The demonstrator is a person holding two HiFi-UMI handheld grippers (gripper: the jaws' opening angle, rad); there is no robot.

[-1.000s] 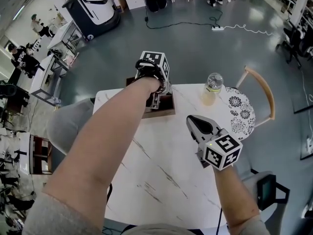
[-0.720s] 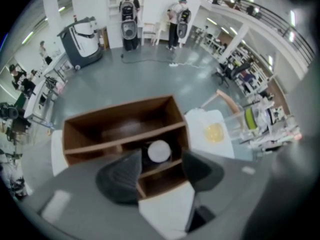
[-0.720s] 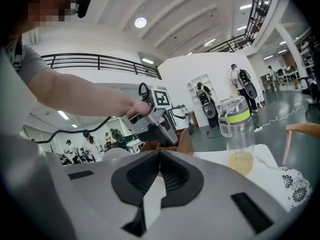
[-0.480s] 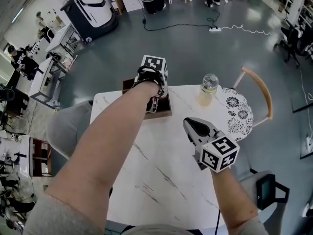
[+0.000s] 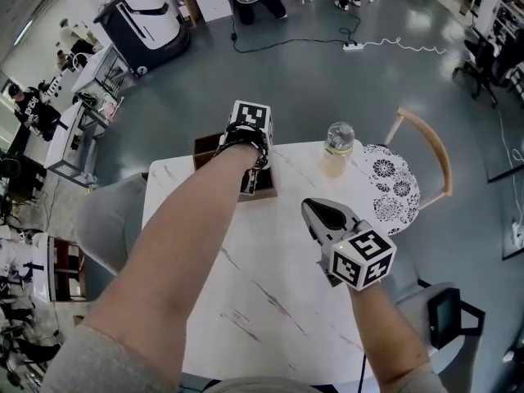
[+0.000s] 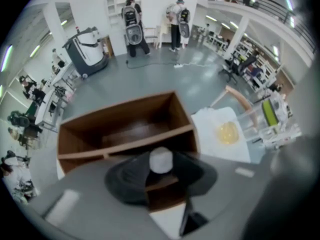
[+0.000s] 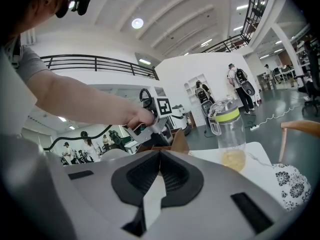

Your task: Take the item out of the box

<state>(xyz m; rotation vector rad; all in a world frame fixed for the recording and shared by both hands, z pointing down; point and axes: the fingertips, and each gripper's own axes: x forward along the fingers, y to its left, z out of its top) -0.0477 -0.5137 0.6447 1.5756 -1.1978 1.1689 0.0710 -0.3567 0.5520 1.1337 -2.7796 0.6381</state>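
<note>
A brown wooden box [image 5: 260, 188] [image 6: 120, 129] with open compartments stands at the table's far left corner. My left gripper [image 5: 252, 174] [image 6: 161, 170] points steeply down into it. Its jaws have just been closing, and the dark pads [image 6: 127, 176] now press on both sides of a small white round item [image 6: 161, 160] by the box's inner divider. In the head view my arm hides the item. My right gripper [image 5: 314, 210] [image 7: 160, 156] hovers over the table's right side, pointing almost level toward the box, its jaws shut on nothing.
A clear bottle [image 5: 336, 146] [image 7: 229, 134] with a green-banded lid and yellowish contents stands at the table's far edge. A wooden chair [image 5: 432, 151] with a patterned cushion [image 5: 395, 185] sits to the right. The white marble table [image 5: 270, 301] lies under both arms.
The left gripper has stayed down in the box and tipped a little. The right gripper has kept its place. The head view has shifted slightly.
</note>
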